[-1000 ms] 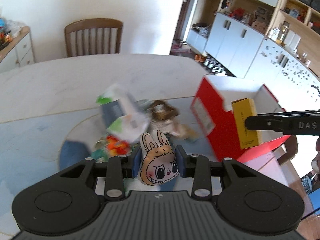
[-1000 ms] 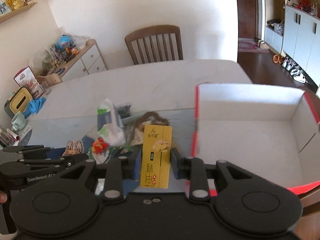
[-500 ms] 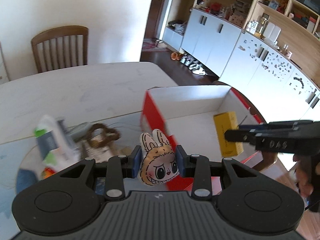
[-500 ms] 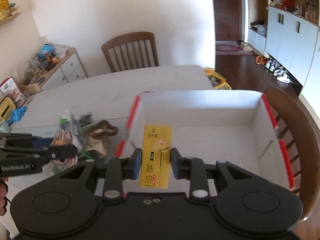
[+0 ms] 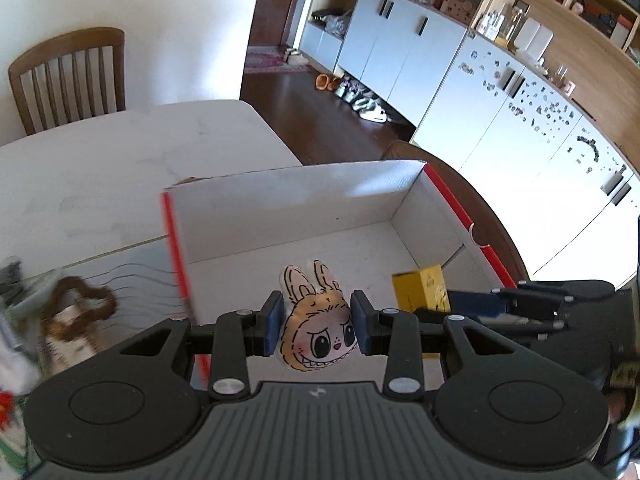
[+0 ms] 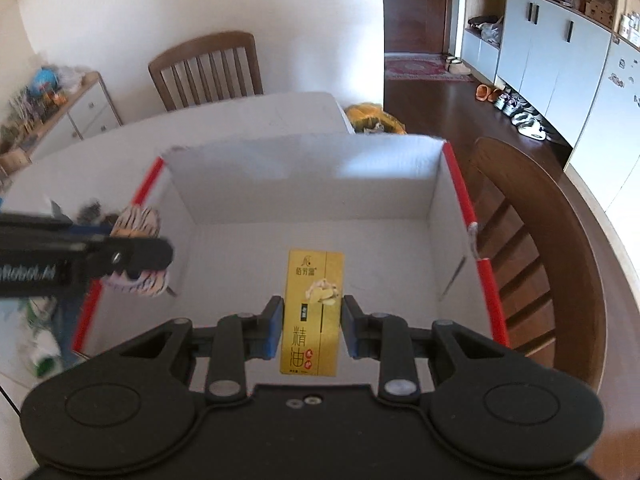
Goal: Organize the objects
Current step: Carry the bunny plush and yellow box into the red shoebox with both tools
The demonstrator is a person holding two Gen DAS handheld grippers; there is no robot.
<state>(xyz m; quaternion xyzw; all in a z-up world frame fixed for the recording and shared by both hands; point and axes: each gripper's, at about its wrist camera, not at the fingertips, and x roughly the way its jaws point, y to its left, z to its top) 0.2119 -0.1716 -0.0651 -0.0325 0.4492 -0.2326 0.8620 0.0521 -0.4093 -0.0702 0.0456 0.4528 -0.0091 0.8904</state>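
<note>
My left gripper (image 5: 318, 322) is shut on a small plush bunny-eared doll head (image 5: 316, 332) and holds it over the near edge of an open white cardboard box with red outer sides (image 5: 288, 196). My right gripper (image 6: 312, 330) is shut on a yellow carton with Chinese print (image 6: 314, 312) and holds it above the box floor (image 6: 248, 248). The right gripper and yellow carton (image 5: 420, 290) also show in the left wrist view; the left gripper with the doll (image 6: 136, 256) shows at the left of the right wrist view.
The box stands on a white marble table (image 5: 100, 168) near its right edge. A pile of loose items with a brown plush (image 5: 76, 316) lies left of the box. Wooden chairs stand at the far side (image 6: 208, 68) and at the right (image 6: 532, 240).
Both grippers moved right from the pile to over the box, each keeping its object. The yellow carton has come lower inside the box.
</note>
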